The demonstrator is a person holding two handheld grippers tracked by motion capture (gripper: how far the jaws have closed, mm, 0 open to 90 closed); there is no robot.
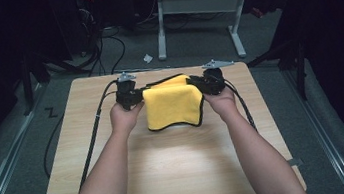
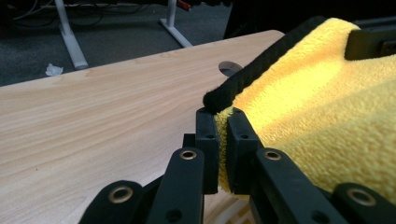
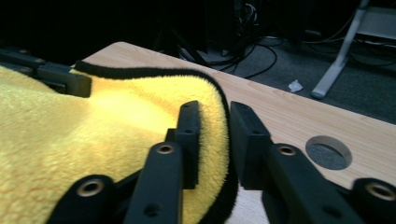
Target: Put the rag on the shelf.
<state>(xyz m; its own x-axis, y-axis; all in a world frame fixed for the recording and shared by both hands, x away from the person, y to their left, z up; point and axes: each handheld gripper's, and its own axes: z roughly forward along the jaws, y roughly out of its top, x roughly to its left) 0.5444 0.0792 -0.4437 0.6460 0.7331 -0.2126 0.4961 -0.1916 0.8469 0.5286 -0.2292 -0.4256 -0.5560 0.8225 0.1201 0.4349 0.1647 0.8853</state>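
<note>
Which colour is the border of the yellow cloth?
Black. The border of the yellow cloth shows best in the left gripper view.

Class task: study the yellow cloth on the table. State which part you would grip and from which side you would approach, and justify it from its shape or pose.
Grip the yellow cloth at its black-trimmed edge, coming in from the ends. The edge is thin enough to slip between jaws, as where the left gripper pinches it.

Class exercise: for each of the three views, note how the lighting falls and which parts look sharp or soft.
High view: a bright pool of light on the wooden table, surroundings nearly black. Left gripper view: the yellow cloth evenly lit, its black edging sharp, the nearest jaw links soft. Right gripper view: a glowing patch on the cloth, dark background, blurred foreground.
</note>
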